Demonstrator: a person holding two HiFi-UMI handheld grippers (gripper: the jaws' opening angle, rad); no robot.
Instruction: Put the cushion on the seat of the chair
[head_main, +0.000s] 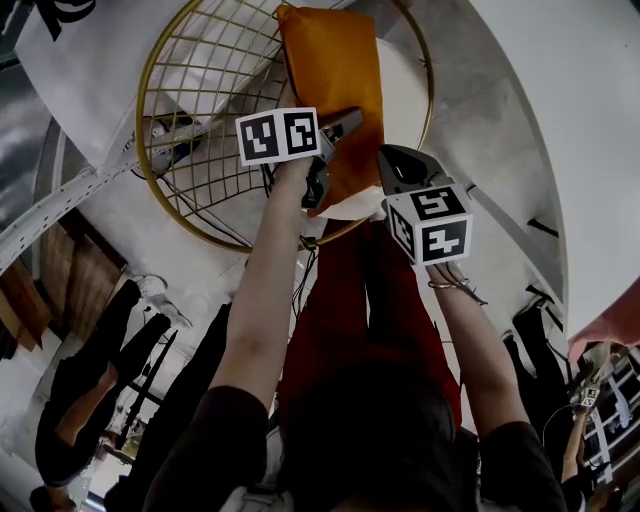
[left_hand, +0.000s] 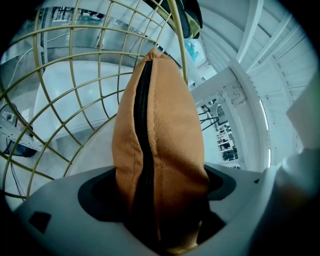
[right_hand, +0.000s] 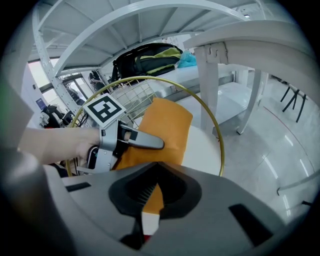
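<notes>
An orange cushion with a dark zipper hangs over the round gold wire chair and its white seat. My left gripper grips the cushion's near left edge. In the left gripper view the cushion fills the gap between the jaws. My right gripper pinches the near right corner. In the right gripper view a thin orange edge with a white tag sits between its jaws, and the left gripper shows beside the cushion.
White table legs and frames stand close behind and to the right of the chair. A black and green backpack lies on a white surface beyond it. A person in dark clothes stands at lower left.
</notes>
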